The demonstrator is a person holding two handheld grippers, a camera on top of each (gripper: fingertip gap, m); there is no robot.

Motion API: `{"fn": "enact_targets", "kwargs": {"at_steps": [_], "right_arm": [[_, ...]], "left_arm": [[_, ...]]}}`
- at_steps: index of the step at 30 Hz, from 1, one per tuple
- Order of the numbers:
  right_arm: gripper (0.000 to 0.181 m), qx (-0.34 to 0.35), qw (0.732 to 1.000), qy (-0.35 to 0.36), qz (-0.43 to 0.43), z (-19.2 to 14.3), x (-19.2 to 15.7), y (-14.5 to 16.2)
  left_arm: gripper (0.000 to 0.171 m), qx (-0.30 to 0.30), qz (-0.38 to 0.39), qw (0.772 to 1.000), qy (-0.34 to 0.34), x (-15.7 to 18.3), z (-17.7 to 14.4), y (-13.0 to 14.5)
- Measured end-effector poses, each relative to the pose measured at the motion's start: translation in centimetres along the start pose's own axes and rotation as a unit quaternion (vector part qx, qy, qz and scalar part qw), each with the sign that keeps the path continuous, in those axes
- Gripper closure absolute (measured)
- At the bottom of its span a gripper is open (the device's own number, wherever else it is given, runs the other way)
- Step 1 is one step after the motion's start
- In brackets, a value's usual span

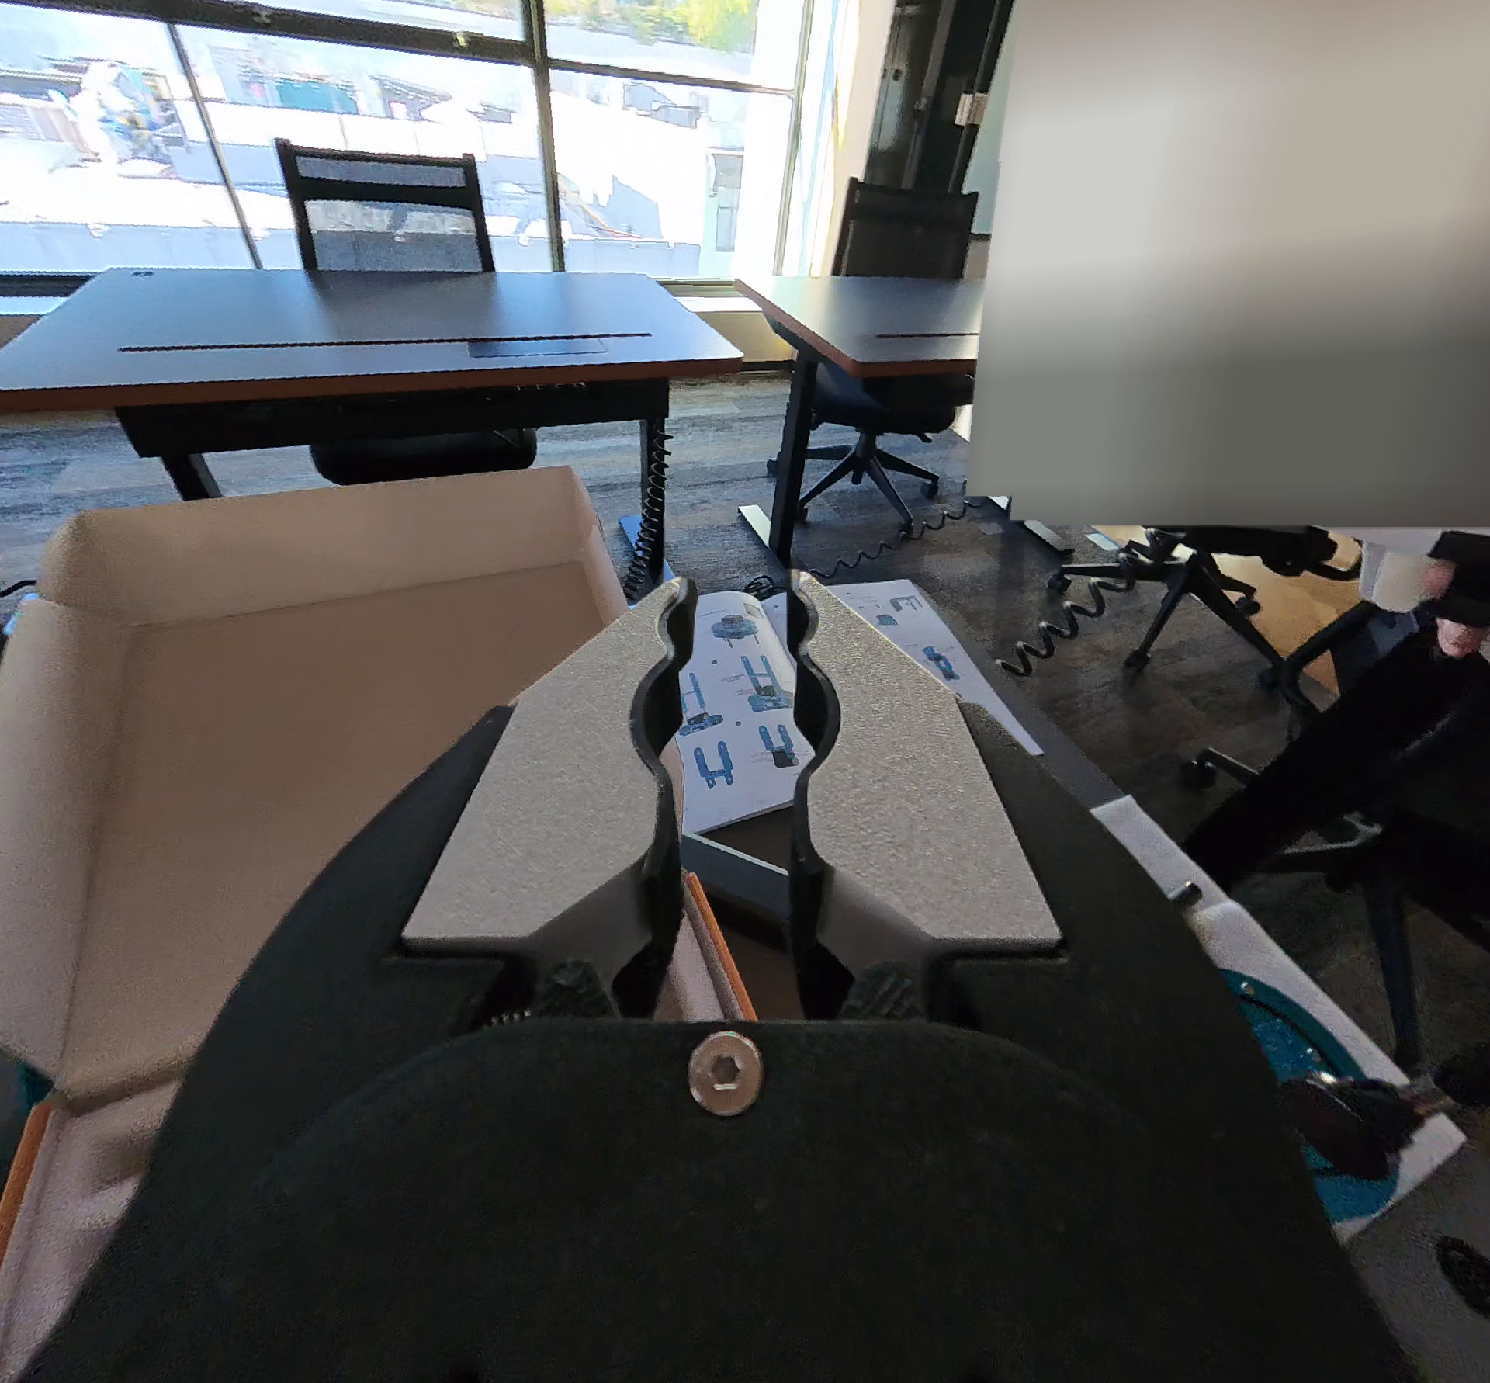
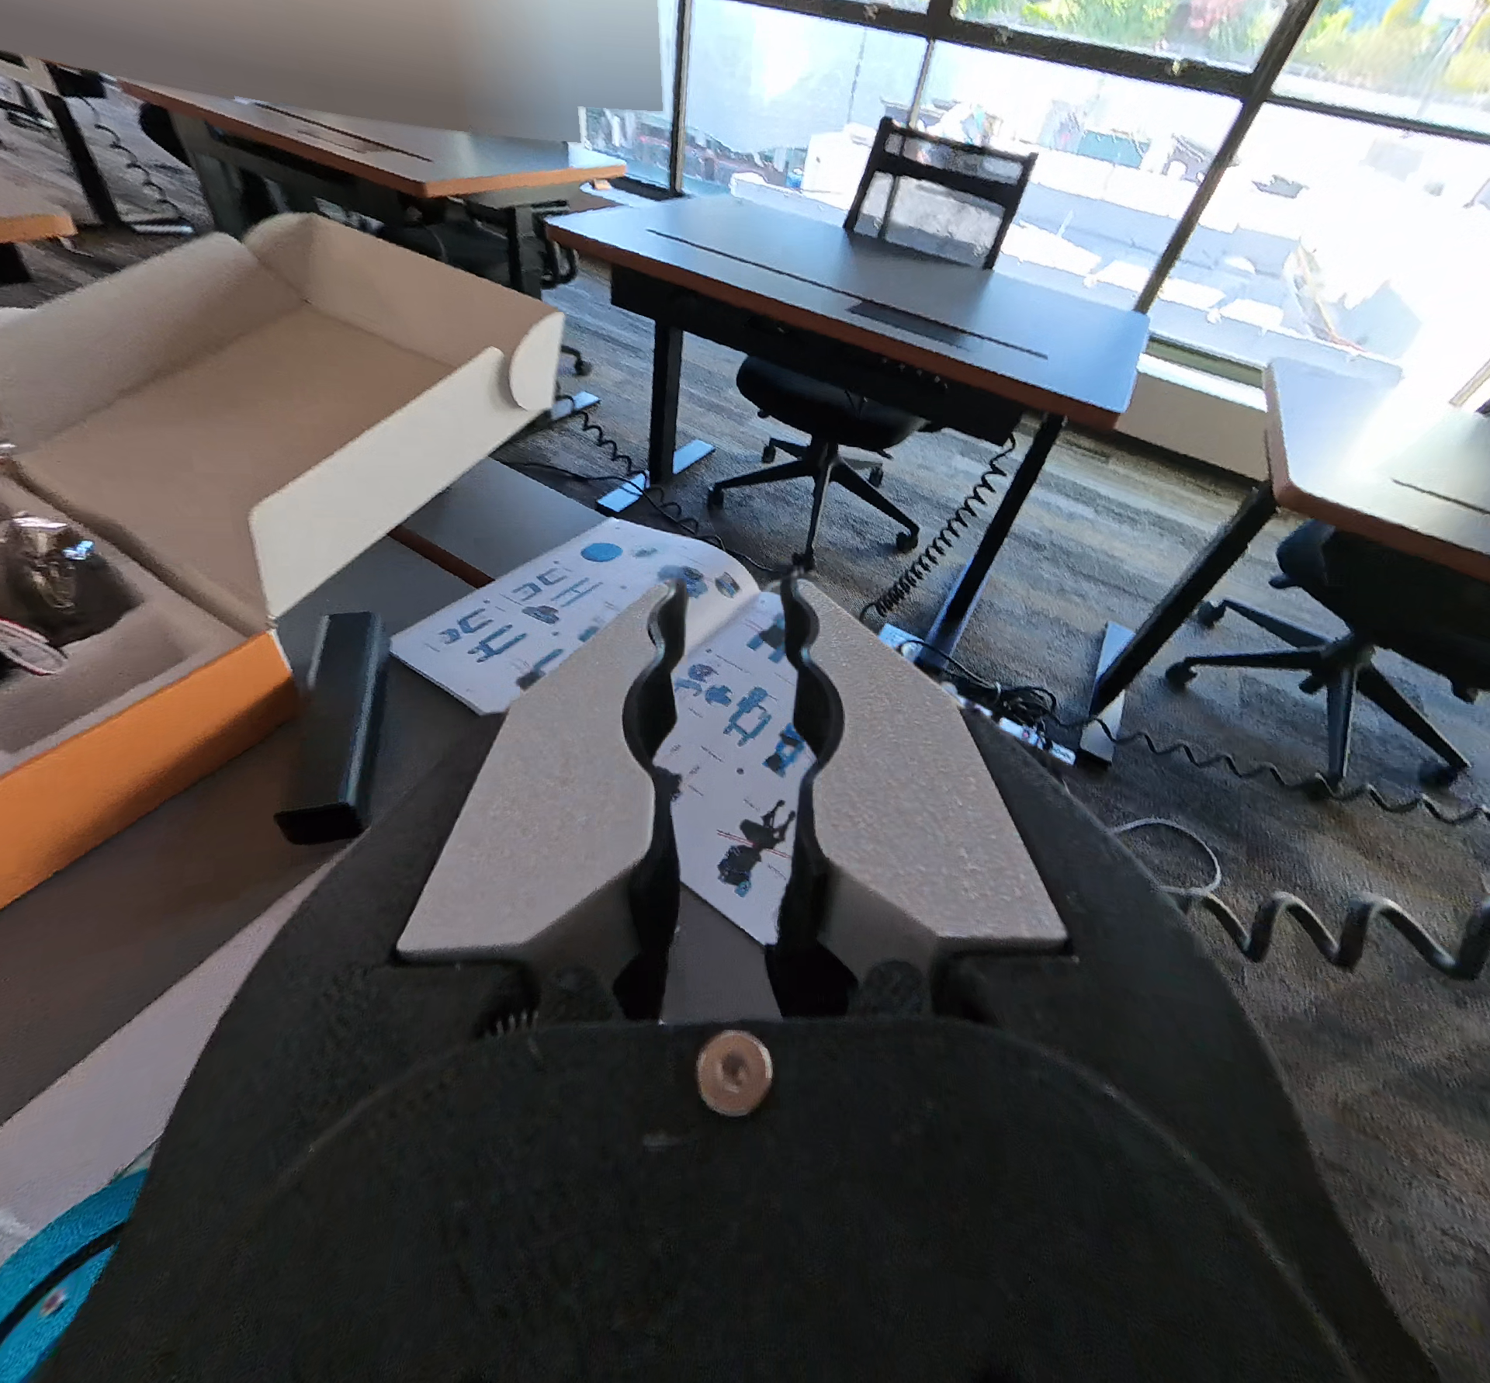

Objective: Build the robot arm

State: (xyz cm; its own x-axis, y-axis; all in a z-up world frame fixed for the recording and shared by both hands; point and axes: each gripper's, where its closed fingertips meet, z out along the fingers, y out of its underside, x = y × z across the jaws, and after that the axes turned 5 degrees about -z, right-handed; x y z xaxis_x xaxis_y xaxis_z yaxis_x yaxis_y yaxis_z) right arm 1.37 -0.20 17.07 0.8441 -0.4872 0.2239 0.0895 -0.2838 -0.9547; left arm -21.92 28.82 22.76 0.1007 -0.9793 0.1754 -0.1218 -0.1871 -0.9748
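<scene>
My left gripper (image 1: 742,602) is open and empty, held above the table beside an open cardboard box (image 1: 322,699) with a raised white lid. An open instruction booklet (image 1: 750,707) with blue drawings lies just beyond its fingertips. My right gripper (image 2: 734,594) is open and empty, hovering over the same booklet (image 2: 742,739). To its left stands the box (image 2: 226,425), with an orange side and grey foam holding dark parts. A black rectangular block (image 2: 339,723) lies between box and booklet.
A blue round part on white foam (image 1: 1290,1086) sits at the right of the left wrist view. Beyond the table edge are dark desks (image 2: 871,296), office chairs (image 2: 830,417), coiled cables (image 2: 943,538) on carpet, and a seated person (image 1: 1435,659) at far right. Left tips to right tips: about 40 centimeters.
</scene>
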Motion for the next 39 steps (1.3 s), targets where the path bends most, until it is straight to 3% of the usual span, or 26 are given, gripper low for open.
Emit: {"fn": "enact_targets", "kwargs": {"at_steps": [9,14,18,25,39], "right_arm": [[0.159,-0.061,0.996,0.039,0.043,4.7,-0.5,4.8],[0.162,-0.071,0.997,0.007,0.009,7.6,-3.0,7.3],[0.164,-0.082,0.996,0.0,-0.023,8.7,-4.1,9.5],[0.173,-0.09,0.995,0.031,0.028,8.5,-1.9,12.0],[0.172,-0.115,0.992,0.032,0.027,9.0,-1.7,14.5]], "left_arm": [[0.151,-0.038,-0.039,0.996,0.073,-4.2,6.8,3.9],[0.154,-0.08,-0.077,0.987,0.118,-3.2,10.2,7.8],[0.16,-0.091,-0.07,0.988,0.106,-3.3,12.2,10.4],[0.169,-0.09,-0.136,0.982,0.094,-5.0,14.1,12.0],[0.171,-0.084,-0.126,0.984,0.092,-5.9,15.9,12.7]]}}
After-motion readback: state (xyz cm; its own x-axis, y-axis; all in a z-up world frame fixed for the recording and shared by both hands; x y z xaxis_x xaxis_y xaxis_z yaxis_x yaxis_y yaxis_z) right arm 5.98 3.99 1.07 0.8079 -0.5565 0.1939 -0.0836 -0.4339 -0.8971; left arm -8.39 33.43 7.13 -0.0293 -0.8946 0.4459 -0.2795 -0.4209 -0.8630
